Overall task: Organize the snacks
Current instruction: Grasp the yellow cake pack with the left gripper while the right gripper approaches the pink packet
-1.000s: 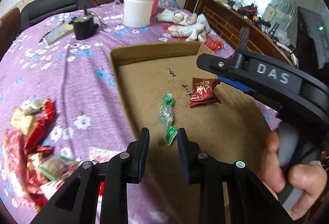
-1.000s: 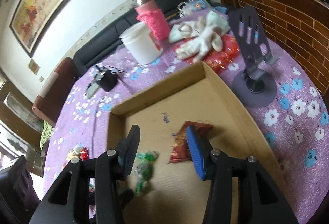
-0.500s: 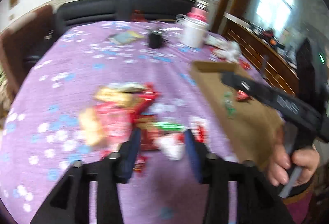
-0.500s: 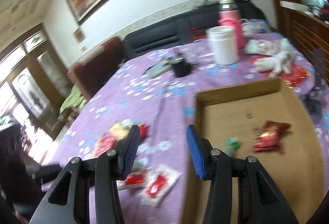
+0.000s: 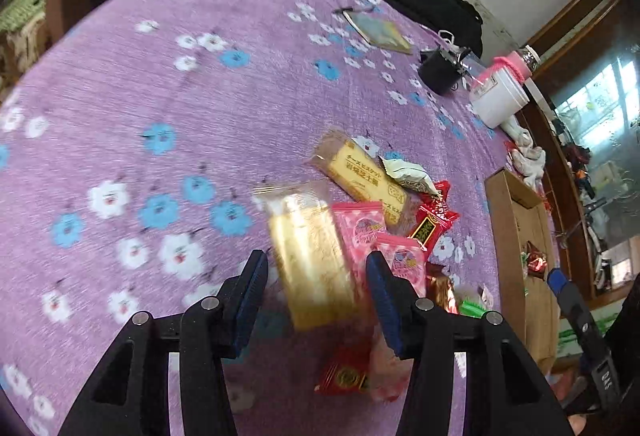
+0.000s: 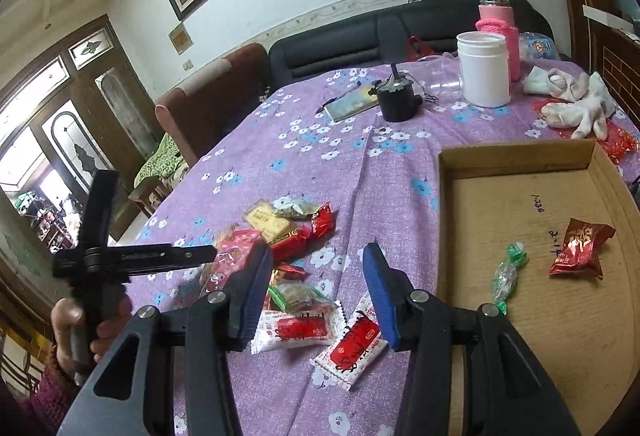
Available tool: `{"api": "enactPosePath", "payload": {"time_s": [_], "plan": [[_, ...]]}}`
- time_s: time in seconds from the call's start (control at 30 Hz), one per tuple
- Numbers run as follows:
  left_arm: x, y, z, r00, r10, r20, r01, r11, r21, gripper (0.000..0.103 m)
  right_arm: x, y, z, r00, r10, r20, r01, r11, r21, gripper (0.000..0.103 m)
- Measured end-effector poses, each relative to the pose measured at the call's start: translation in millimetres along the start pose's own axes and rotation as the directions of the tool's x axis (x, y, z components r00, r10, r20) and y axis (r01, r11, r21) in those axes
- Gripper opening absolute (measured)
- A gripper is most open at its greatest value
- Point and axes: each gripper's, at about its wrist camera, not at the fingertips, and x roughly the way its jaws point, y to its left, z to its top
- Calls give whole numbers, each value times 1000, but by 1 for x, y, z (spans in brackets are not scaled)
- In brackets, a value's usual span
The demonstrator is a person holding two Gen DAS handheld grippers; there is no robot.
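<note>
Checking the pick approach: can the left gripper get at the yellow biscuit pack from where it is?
Probably yes. The left gripper is open, with the yellow biscuit pack lying between its fingers on top of the snack pile; nothing covers it. The pink packet sits close beside it.

Cardboard box [image 6: 516, 159]: one. Inside: red packet [image 6: 582, 248], green candy [image 6: 507, 276].
</note>
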Motion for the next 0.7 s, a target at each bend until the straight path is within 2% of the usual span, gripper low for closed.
{"api": "enactPosePath", "payload": {"time_s": [0.07,0.13,0.17,0.23,0.27,0.43,0.53,0.63,0.7], "plan": [[2,-3,2,1000,1,17,-1,1000,18,54,3,1,-1,1000,0,-5,0,1000,-5,46],[4,-11,0,999,37,38,-39,997,70,52,5,4,-2,1000,-3,-12,3,1000,-19,46],[4,-13,0,997,53,50,-57,995,83,42,7,6,-3,1000,-9,-15,8,1000,-28,46],[0,-12,-4,994,75,83,-84,990,110,37,10,10,-5,1000,-10,-21,9,999,-50,46],[-1,-9,-4,994,60,88,-70,991,112,35,11,11,-5,1000,-8,-22,6,998,-59,46],[-16,11,5,986,43,159,-61,992,113,35,18,23,-7,996,64,-62,-68,996,-55,46],[-22,20,9,981,45,189,-64,994,93,35,30,46,-9,982,136,-131,-139,990,-17,46],[-25,20,9,979,39,202,-58,994,93,35,50,71,-12,964,142,-223,-147,989,-7,46],[-28,15,7,975,48,218,-73,992,108,35,61,86,-13,963,112,-244,-123,992,-29,46]]}}
